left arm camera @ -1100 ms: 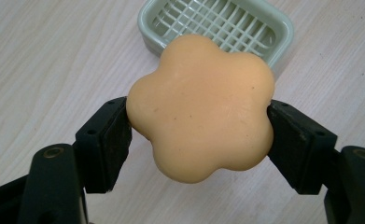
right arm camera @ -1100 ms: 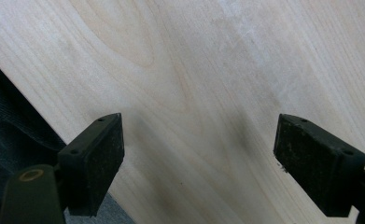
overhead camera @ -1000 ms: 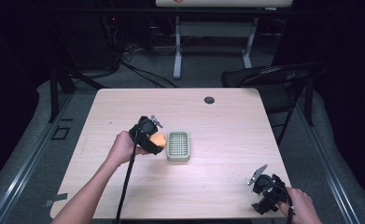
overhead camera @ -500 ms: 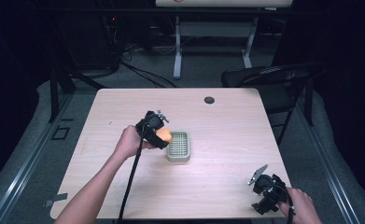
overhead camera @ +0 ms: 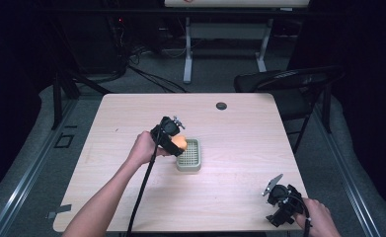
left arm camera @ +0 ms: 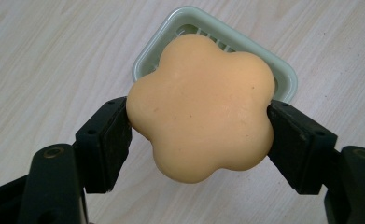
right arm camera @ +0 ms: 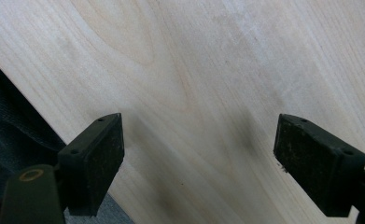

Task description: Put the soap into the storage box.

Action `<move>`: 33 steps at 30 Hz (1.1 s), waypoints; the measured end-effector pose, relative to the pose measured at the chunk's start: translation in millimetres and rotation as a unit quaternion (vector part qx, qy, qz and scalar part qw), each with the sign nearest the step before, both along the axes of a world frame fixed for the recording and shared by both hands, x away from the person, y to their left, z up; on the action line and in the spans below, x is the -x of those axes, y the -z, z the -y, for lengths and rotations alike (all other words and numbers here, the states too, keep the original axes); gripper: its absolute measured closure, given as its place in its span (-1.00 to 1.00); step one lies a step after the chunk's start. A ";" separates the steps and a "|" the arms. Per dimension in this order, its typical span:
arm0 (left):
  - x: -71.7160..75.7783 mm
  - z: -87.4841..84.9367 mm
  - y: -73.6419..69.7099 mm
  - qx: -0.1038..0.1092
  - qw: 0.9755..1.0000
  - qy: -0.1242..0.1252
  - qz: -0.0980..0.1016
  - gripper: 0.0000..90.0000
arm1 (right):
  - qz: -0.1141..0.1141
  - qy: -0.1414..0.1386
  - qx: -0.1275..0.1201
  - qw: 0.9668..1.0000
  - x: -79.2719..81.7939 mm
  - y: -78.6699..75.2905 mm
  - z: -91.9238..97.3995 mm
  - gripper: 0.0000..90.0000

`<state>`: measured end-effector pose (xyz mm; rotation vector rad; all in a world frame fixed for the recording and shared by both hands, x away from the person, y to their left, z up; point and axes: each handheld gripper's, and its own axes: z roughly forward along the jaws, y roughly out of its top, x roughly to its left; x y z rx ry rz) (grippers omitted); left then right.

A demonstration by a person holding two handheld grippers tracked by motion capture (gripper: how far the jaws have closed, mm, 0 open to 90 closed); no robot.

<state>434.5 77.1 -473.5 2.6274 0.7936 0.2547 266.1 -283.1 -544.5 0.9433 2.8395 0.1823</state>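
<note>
1. High view: left gripper (overhead camera: 173, 138) clamped on orange flower-shaped soap (overhead camera: 179, 143), held over left edge of green slotted dish (overhead camera: 189, 155). Right gripper (overhead camera: 279, 200) far right of dish, near table (overhead camera: 240, 128) corner.
2. Left gripper view: jaws pinching soap (left arm camera: 200, 105) by opposite lobes; probably stiff, smooth, slippery, so grip the notches. Dish (left arm camera: 283, 77) mostly hidden behind soap.
3. Right gripper view: jaws spread wide, empty, above bare table (right arm camera: 194, 84); dish out of frame.

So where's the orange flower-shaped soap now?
The orange flower-shaped soap is clamped in the left gripper, held above the left end of the pale green slotted tray near the table's middle.
</note>
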 end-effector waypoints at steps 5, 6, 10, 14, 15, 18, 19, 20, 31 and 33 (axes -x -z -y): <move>-2.7 3.5 4.5 0.001 1.000 0.003 -0.005 -0.40 | -0.002 0.001 0.003 1.000 0.2 -0.4 -0.1 -0.65; -3.0 4.1 5.2 0.001 1.000 0.003 -0.006 -0.40 | -0.002 0.001 0.003 1.000 0.2 -0.4 -0.1 -0.65; -5.3 7.9 9.5 0.005 1.000 0.005 -0.010 -0.40 | 0.000 0.000 0.000 1.000 0.4 -0.4 0.2 -0.65; -7.3 12.4 13.7 0.003 1.000 0.007 -0.013 -0.40 | -0.001 -0.001 0.004 1.000 0.7 -1.0 -0.1 -0.65; -7.3 13.7 14.9 0.005 1.000 0.005 -0.012 -0.40 | -0.001 0.000 0.004 1.000 0.9 -1.0 -0.2 -0.65; -8.2 16.6 17.7 0.004 1.000 0.008 -0.015 -0.40 | -0.001 -0.001 0.002 1.000 0.5 -0.4 -0.1 -0.65; -8.2 17.4 18.4 0.005 1.000 0.008 -0.016 -0.40 | -0.001 -0.001 0.000 1.000 0.2 0.2 0.0 -0.65; -8.5 18.0 19.0 0.005 1.000 0.008 -0.014 -0.40 | -0.001 -0.001 0.000 1.000 0.2 0.2 0.0 -0.65; -13.1 28.1 30.1 0.006 1.000 0.014 -0.024 -0.40 | -0.003 -0.002 0.000 1.000 0.4 0.2 0.0 -0.65; -13.9 28.9 32.3 0.006 1.000 0.013 -0.026 -0.40 | -0.004 0.000 0.002 1.000 0.4 -0.1 -0.2 -0.65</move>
